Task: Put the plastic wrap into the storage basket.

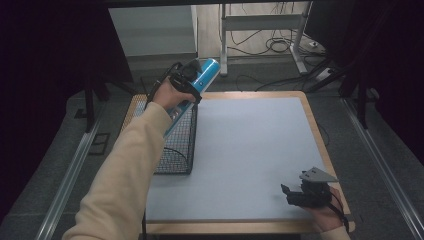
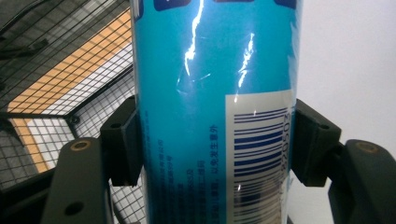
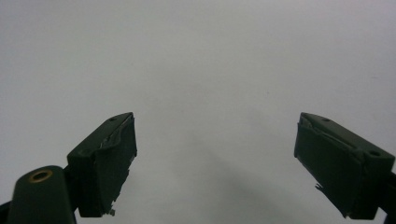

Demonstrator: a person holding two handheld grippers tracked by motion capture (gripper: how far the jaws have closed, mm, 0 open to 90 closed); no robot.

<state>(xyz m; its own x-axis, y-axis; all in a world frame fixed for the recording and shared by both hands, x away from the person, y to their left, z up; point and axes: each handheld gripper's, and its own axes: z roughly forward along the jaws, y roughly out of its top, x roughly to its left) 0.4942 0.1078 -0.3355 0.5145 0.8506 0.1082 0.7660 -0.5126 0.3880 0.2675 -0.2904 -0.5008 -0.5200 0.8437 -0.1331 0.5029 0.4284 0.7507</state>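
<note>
Grey mat [image 1: 240, 150] covers the wooden table [image 1: 314, 127].

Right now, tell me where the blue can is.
In the high view the blue can is at upper left, clamped in the left gripper and tilted above the wire basket at the table's left edge.

Right gripper [image 3: 215, 158]: two black jaws rise from the bottom edge, one at the left, one at the right, standing wide apart.
Gap between jaws: nothing lies in it; bare surface shows through.
Left jaw: its inner pad looks worn, with ragged, frayed edges low down; a brass-coloured ring sits on the arm below it.
Right jaw: its pad is scuffed too, with a small torn bit at its lower inner edge.
Worktop [image 3: 201, 56]: plain pale grey, smooth.
Shadow: a soft dark patch lies on the worktop between the jaws, low in the frame.
</note>
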